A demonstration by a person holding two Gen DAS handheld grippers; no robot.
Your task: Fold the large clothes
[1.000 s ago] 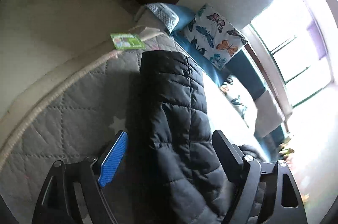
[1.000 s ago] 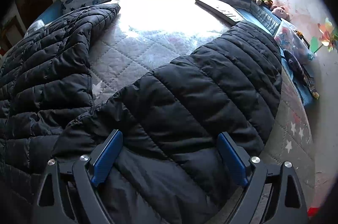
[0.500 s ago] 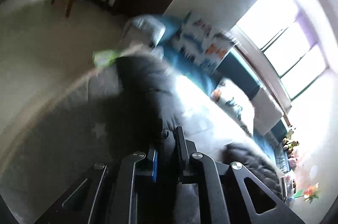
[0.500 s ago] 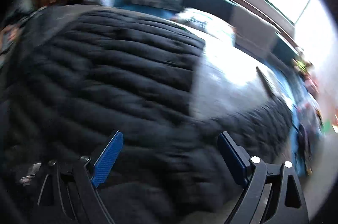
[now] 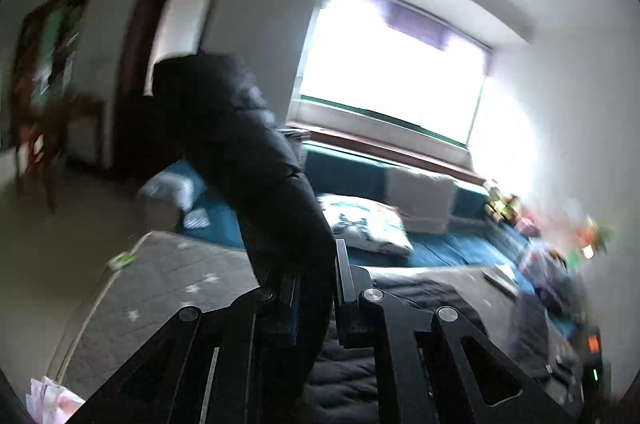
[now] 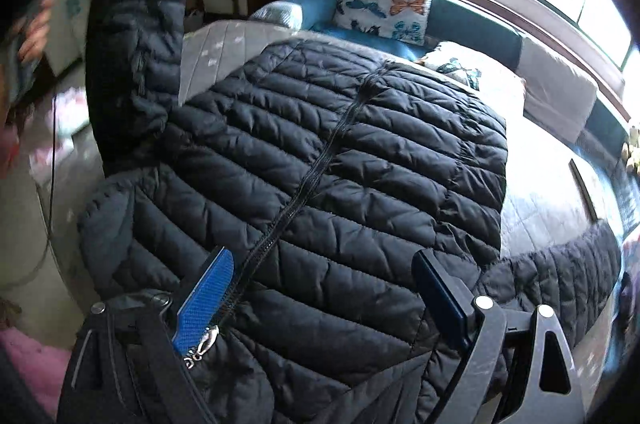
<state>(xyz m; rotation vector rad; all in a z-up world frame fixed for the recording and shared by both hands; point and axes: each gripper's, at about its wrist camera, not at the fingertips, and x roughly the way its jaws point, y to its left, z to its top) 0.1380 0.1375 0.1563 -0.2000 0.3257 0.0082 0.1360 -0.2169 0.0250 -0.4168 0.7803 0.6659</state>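
A grey quilted bed (image 6: 240,38) carries the black puffer jacket (image 6: 340,164). Only the right wrist view shows its zipper; the right gripper (image 6: 324,300) jaws gape above it. The left gripper (image 5: 316,288) jaws pinch a raised sleeve (image 5: 240,152). No writing is legible.

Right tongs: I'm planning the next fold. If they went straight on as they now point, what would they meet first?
Probably the black jacket on the bed: the open right tongs hover over its zipper, though the gap is unclear.

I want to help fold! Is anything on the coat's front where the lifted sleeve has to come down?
Nothing visible blocks it. The left claw holds the sleeve up beside the bed, and the jacket front lies bare, with only its zipper running down it. The open right claw hovers over the near end.
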